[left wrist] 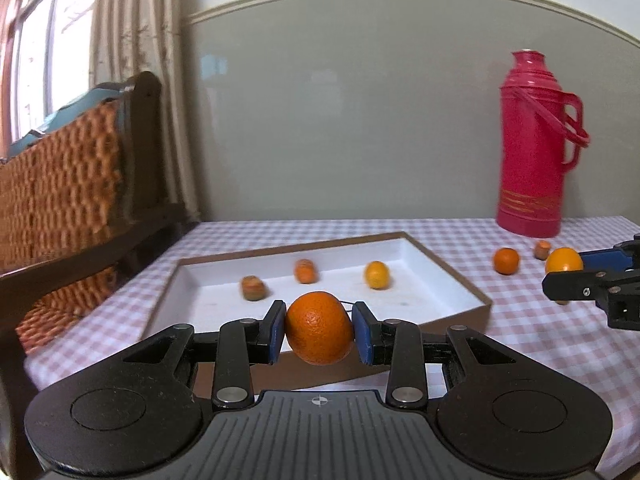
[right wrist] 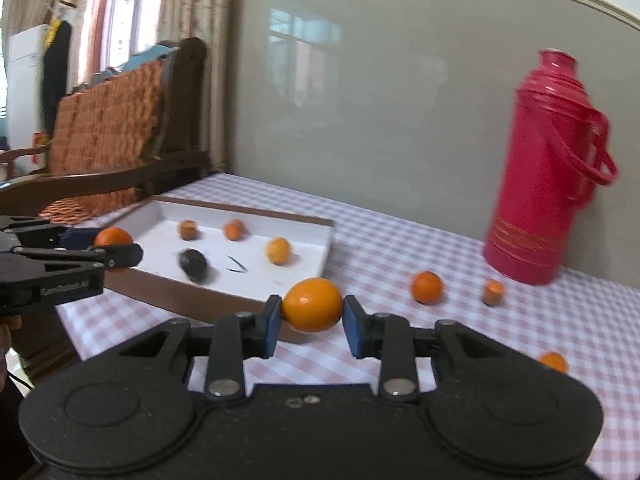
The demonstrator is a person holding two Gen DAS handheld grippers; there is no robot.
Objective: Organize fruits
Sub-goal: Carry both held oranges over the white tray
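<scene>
1. The left claw (left wrist: pixel 319 328) is clenched on a dimpled orange (left wrist: pixel 319 327), its blue pads pressed to both sides, holding the fruit in the air over the near rim of the tray (left wrist: pixel 472 292).
2. The right claw (right wrist: pixel 312 312) is clenched on a smooth yellow-orange fruit (right wrist: pixel 313 310), held above the checked worktop (right wrist: pixel 400 240) just beside the tray's near edge.
3. The tray is shallow, white inside with a brown rim, and lies on the worktop towards its left end.
4. Inside it lie three small fruits: two blurred reddish-orange ones (left wrist: pixel 253 288) (left wrist: pixel 306 271) and a yellower one (left wrist: pixel 376 275). The right wrist view also shows a dark object (right wrist: pixel 193 265) in it, too blurred to identify.
5. Outside the tray, a round orange fruit (left wrist: pixel 506 261) and a small stubby piece (left wrist: pixel 542 249) lie on the worktop near the red thermos (left wrist: pixel 536 144); another orange fruit (right wrist: pixel 553 361) lies nearer the front.
</scene>
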